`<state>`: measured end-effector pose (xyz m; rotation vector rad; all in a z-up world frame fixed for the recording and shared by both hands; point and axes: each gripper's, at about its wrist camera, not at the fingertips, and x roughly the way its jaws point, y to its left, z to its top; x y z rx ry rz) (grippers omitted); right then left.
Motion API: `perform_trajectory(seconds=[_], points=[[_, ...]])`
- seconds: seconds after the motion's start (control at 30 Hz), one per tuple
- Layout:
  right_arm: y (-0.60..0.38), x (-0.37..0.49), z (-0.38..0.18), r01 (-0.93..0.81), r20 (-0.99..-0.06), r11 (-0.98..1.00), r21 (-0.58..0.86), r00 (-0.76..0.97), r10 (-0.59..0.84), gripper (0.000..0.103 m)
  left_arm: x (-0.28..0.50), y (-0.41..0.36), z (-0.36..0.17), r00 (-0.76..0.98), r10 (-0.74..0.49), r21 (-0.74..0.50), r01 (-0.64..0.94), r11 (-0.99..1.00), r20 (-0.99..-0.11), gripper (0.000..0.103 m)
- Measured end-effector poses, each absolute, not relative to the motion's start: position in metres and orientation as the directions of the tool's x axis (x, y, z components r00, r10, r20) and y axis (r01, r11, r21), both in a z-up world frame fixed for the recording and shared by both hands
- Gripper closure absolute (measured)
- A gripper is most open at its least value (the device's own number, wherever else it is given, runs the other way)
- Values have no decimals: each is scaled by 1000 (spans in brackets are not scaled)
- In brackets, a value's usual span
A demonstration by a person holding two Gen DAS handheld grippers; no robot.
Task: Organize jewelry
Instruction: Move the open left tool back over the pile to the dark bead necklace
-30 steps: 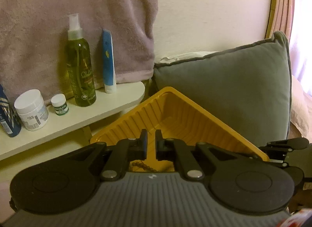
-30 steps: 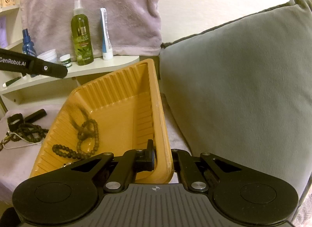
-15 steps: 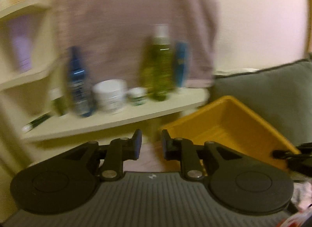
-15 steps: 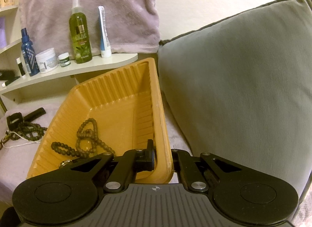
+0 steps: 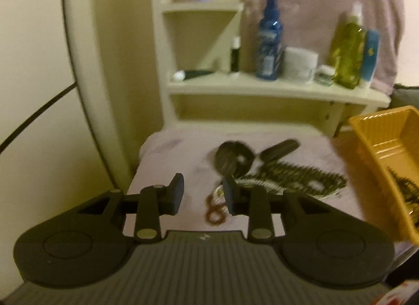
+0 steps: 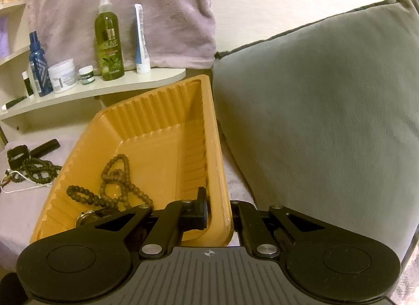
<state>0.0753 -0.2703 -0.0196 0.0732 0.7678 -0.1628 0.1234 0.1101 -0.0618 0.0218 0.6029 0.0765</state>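
Left wrist view is showing the left gripper (image 5: 203, 191) with its jaws spread and holding nothing, hovering over the lilac cloth (image 5: 170, 153) at frame centre. The loose jewelry pile (image 5: 275, 174) — dark bead strands, a pale chain and a small brown looped piece (image 5: 214, 212) at lower centre — is lying just ahead of and partly between the fingertips. Blur is making the finer detail unreadable.

Right wrist view is showing the right gripper (image 6: 218, 209) pinching the near wall of the yellow tray (image 6: 217, 163), one finger inside, one outside. A brown bead necklace (image 6: 115, 184) and a metallic ring-like item (image 6: 85, 217) are already lying in the tray at lower left.

For a good pick, the operator is best lowering the open jaws squarely over one strand — not the whole tangle — and closing where the beads are bunching. The tray is tilting toward the lower left, so keeping it steady is advisable.
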Motion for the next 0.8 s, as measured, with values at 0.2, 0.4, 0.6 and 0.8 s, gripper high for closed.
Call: perform_trajectory(seconds=[0.2, 0.4, 0.6, 0.8], points=[[-268, 76, -20, 174, -703, 985, -10, 700, -130, 98, 132, 112, -83, 806, 61, 27, -55, 998, -589, 74], [-265, 77, -21, 175, -706, 984, -24, 694, -141, 98, 137, 104, -99, 787, 8, -7, -16, 1000, -617, 75], [-265, 78, -22, 176, -709, 984, -28, 691, -144, 98, 141, 79, -106, 788, -44, 42, 88, 995, -614, 79], [-266, 78, -24, 178, -710, 984, -28, 689, -145, 98, 152, 53, -108, 777, -103, 95, 205, 974, -621, 79]])
